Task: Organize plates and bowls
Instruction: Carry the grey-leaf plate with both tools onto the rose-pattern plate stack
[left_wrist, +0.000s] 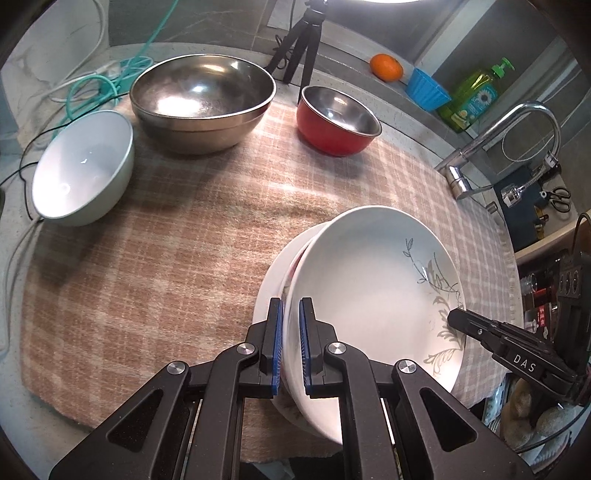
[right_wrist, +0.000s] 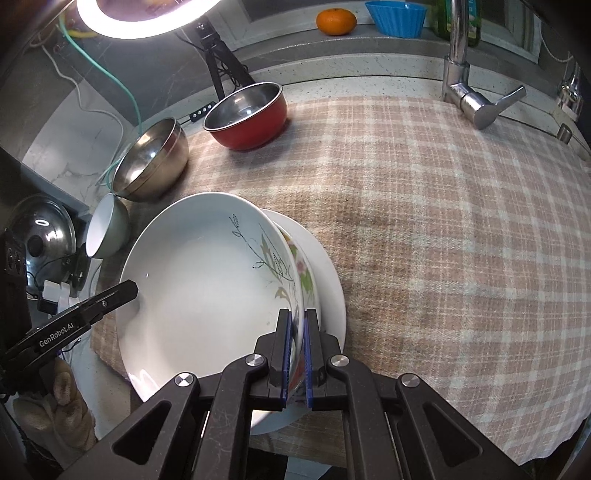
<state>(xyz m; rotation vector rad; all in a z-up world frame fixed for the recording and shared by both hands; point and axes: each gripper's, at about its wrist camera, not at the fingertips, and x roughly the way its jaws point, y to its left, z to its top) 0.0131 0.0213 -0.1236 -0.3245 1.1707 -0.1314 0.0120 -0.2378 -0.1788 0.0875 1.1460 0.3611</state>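
A white plate with a grey leaf pattern is held tilted over a stack of plates on the checked cloth. My left gripper is shut on the plate's left rim. My right gripper is shut on its right rim; its finger also shows in the left wrist view. A flowered plate lies just under it. A large steel bowl, a red bowl and a white bowl stand farther back.
A chrome tap stands at the sink side. An orange, a blue cup and a green soap bottle sit on the ledge. A tripod and cables are at the back.
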